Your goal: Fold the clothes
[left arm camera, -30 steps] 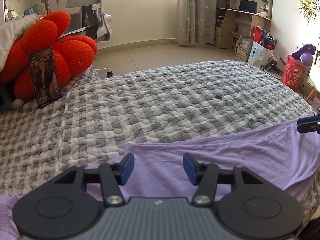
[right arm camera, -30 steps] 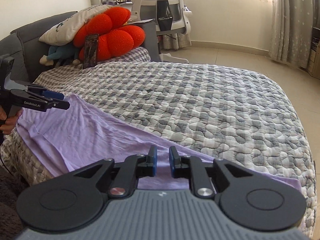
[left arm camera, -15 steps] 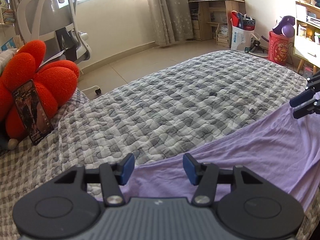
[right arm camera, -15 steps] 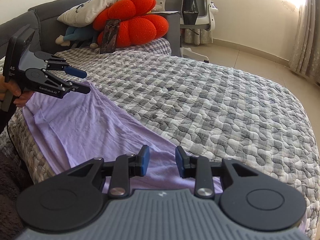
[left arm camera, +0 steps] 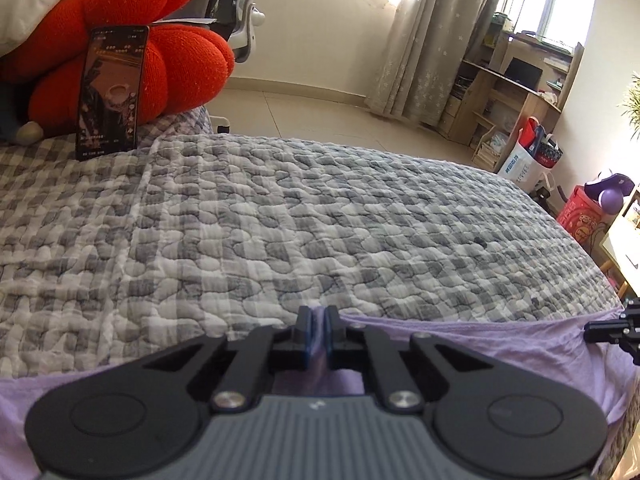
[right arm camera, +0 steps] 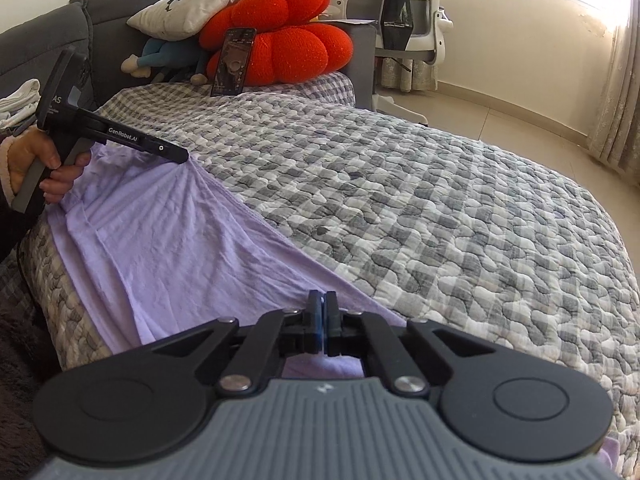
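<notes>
Right wrist view: both grippers, left gripper [right arm camera: 182, 156] and right gripper [right arm camera: 322, 312], have fingers pinched on the purple garment's [right arm camera: 172, 240] thin far edge, toward the red cushion [right arm camera: 288, 52]; a sharp pull may slip the hem free.

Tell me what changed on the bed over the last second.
Both grippers closed on the far edge of the purple garment: the left gripper, open before, now pinches it; the right gripper opened briefly, then clamped again. The red cushion, phone and quilt stayed put.
</notes>
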The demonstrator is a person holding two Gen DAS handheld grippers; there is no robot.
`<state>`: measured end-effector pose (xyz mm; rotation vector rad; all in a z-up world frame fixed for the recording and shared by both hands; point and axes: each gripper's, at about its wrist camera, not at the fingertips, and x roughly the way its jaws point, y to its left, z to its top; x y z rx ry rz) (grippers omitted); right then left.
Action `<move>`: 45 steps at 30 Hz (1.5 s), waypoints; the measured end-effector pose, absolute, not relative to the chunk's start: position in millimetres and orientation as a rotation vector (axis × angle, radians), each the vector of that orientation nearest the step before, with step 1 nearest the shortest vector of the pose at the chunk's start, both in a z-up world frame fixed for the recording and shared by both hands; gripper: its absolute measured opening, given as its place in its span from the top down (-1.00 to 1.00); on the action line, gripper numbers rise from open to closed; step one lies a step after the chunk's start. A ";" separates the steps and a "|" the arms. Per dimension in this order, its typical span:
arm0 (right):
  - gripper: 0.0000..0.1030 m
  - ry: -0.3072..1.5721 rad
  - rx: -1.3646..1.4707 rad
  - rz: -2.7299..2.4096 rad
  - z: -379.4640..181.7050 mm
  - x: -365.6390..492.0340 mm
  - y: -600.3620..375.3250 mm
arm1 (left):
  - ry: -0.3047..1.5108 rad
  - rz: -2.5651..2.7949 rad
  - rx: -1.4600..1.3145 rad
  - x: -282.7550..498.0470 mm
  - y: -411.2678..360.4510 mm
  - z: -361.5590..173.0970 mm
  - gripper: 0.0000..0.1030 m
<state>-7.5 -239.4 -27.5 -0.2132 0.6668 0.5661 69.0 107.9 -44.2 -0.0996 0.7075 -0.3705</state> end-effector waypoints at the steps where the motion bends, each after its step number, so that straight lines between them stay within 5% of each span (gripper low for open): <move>1: 0.99 0.648 -0.218 0.549 -26.6 -10.5 -239.2 | 0.697 -0.366 -0.102 68.2 108.1 -43.5 0.92; 8: 1.00 0.536 -0.220 0.442 -19.1 -16.8 -241.8 | 0.624 -0.332 -0.115 62.5 109.2 -38.6 0.93; 16: 0.97 0.621 -0.208 0.415 -37.9 1.1 -236.8 | 0.641 -0.273 -0.028 68.4 98.1 -49.6 0.89; 18: 0.94 0.626 -0.186 0.406 -39.5 2.2 -237.4 | 0.640 -0.260 -0.012 69.4 97.4 -48.3 0.80; 22: 0.78 0.621 -0.148 0.399 -31.0 -5.2 -239.4 | 0.634 -0.243 -0.007 61.6 100.1 -38.1 0.31; 45: 0.73 0.968 0.330 0.923 -40.3 -10.0 -231.3 | 0.780 -0.782 -0.083 -14.9 96.9 -38.4 0.54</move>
